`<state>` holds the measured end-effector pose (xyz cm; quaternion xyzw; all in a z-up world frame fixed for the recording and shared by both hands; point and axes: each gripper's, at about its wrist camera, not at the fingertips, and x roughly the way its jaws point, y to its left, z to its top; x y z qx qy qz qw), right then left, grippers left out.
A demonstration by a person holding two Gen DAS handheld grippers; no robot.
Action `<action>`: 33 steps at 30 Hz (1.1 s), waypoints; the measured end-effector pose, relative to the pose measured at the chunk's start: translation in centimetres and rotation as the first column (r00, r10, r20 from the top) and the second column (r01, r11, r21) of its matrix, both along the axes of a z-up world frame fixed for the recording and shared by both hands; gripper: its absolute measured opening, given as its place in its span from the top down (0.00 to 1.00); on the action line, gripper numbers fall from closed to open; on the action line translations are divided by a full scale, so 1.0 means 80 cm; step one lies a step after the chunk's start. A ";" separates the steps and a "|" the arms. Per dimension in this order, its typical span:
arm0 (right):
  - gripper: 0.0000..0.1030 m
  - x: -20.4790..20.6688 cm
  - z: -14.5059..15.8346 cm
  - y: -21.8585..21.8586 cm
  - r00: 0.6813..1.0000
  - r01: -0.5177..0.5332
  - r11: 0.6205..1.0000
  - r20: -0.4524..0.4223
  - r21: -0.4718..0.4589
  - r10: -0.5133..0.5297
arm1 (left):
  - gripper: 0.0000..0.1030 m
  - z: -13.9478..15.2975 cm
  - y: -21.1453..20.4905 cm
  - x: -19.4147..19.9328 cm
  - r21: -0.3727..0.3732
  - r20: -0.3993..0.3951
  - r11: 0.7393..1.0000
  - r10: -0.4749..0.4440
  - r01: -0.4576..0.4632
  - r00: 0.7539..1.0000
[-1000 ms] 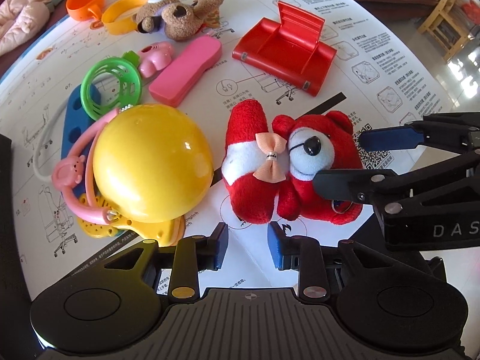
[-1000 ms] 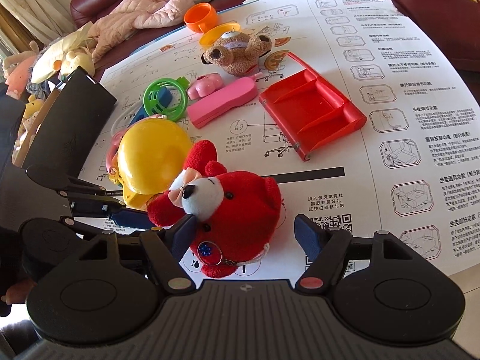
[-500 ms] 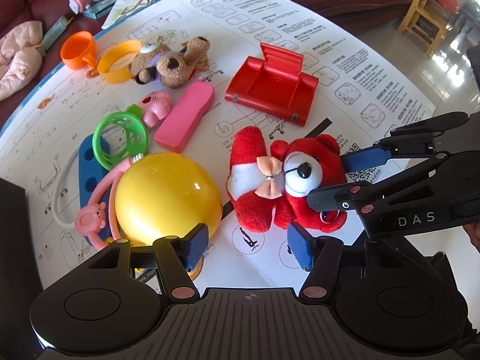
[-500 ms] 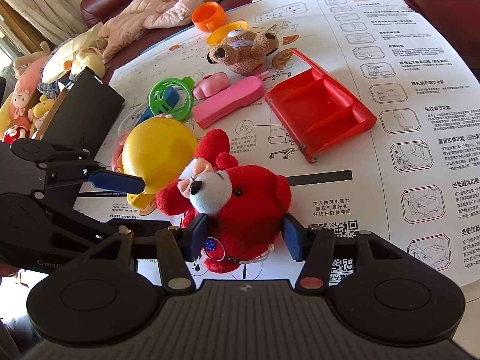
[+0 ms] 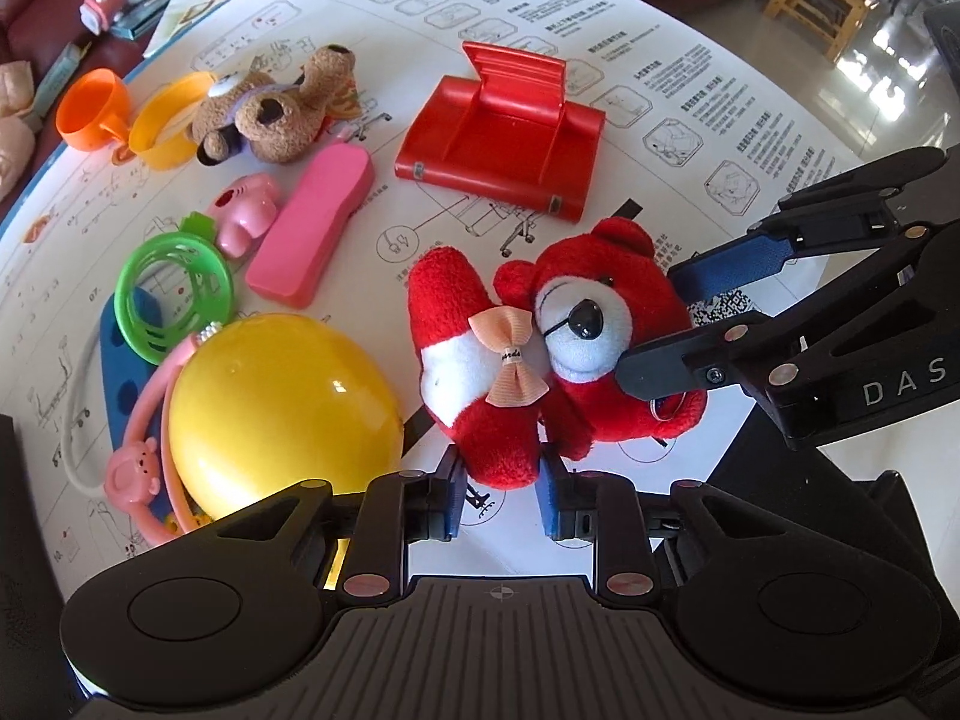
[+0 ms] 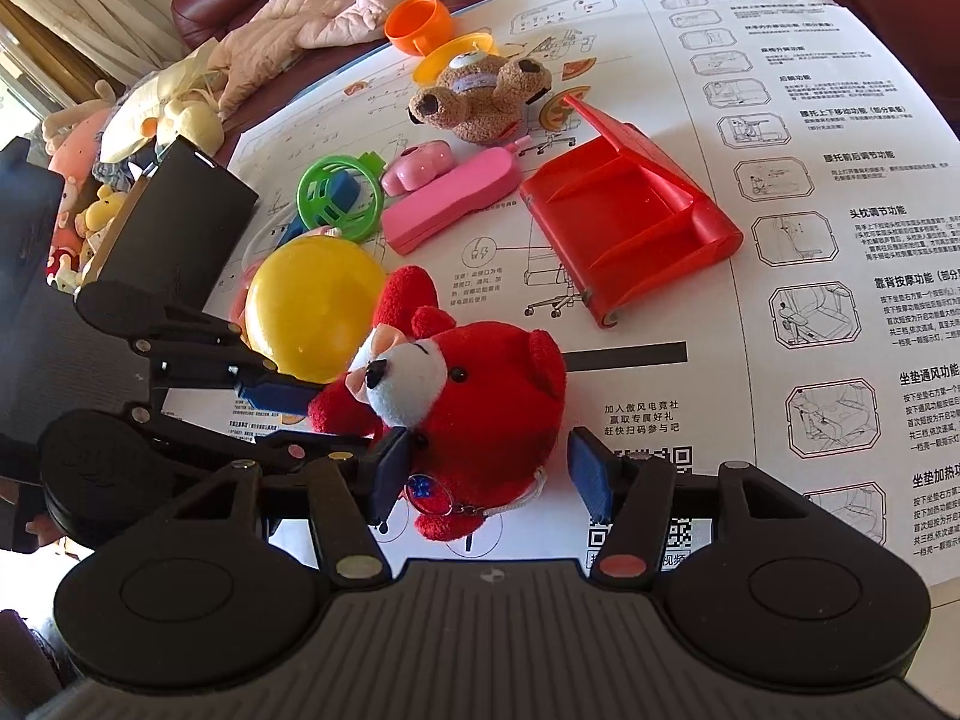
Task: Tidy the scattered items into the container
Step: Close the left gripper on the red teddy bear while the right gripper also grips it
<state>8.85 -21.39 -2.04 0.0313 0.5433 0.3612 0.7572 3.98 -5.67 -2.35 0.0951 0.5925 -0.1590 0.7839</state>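
Note:
A red plush bear (image 5: pixel 576 324) with a white muzzle and a peach bow lies on the printed sheet, held from two sides. My left gripper (image 5: pixel 501 495) is closing, and its blue pads press on the bear's lower limb (image 5: pixel 498 444). In the right wrist view the left gripper (image 6: pixel 336 417) reaches in from the left. My right gripper (image 6: pixel 489 471) straddles the bear's body (image 6: pixel 480 414). Its jaws are opening, and the right pad (image 6: pixel 588 474) stands just off the fur. The open red hinged case (image 5: pixel 498 138) lies beyond the bear.
Left of the bear are a yellow ball (image 5: pixel 276 408), a green ring (image 5: pixel 174 294), a pink case (image 5: pixel 312 228), a small pink pig (image 5: pixel 246 210) and a blue board. A brown plush bear (image 5: pixel 270 108), orange cup (image 5: pixel 90 114) and yellow cup sit farther back. A black box (image 6: pixel 174 228) stands at the left.
The left jaws widened, then closed on the red bear's limb. The right jaws closed in on the bear's body, then eased slightly apart. The bear turned a little.

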 end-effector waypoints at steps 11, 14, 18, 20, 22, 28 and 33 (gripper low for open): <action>0.43 0.007 0.000 0.011 1.000 0.017 1.000 0.026 0.017 -0.017 | 0.58 0.000 0.003 0.001 -0.015 0.002 1.000 -0.010 0.011 1.000; 0.44 0.005 -0.002 0.012 1.000 0.008 1.000 0.026 0.007 -0.008 | 0.46 0.012 0.004 0.000 -0.017 0.044 1.000 -0.014 0.015 0.999; 0.43 0.007 -0.002 0.012 1.000 0.006 1.000 0.022 0.006 -0.006 | 0.44 0.014 -0.001 0.004 -0.002 0.062 1.000 -0.027 0.028 0.998; 0.43 0.007 -0.002 0.014 1.000 0.003 1.000 0.020 0.004 -0.004 | 0.66 0.003 -0.003 0.006 0.019 0.040 0.999 -0.032 0.031 0.999; 0.42 0.008 -0.002 0.013 1.000 0.005 1.000 0.012 0.007 -0.005 | 0.72 -0.003 0.000 0.007 0.029 0.032 0.999 -0.021 0.020 0.999; 0.36 0.011 -0.003 0.011 0.998 0.051 0.998 -0.032 0.028 -0.050 | 0.82 -0.006 0.004 0.007 0.009 0.029 1.000 -0.010 0.010 1.000; 0.34 0.015 -0.011 0.021 0.995 0.070 0.996 -0.068 0.047 -0.066 | 0.82 -0.013 0.003 0.008 0.009 0.012 1.000 -0.003 0.003 1.000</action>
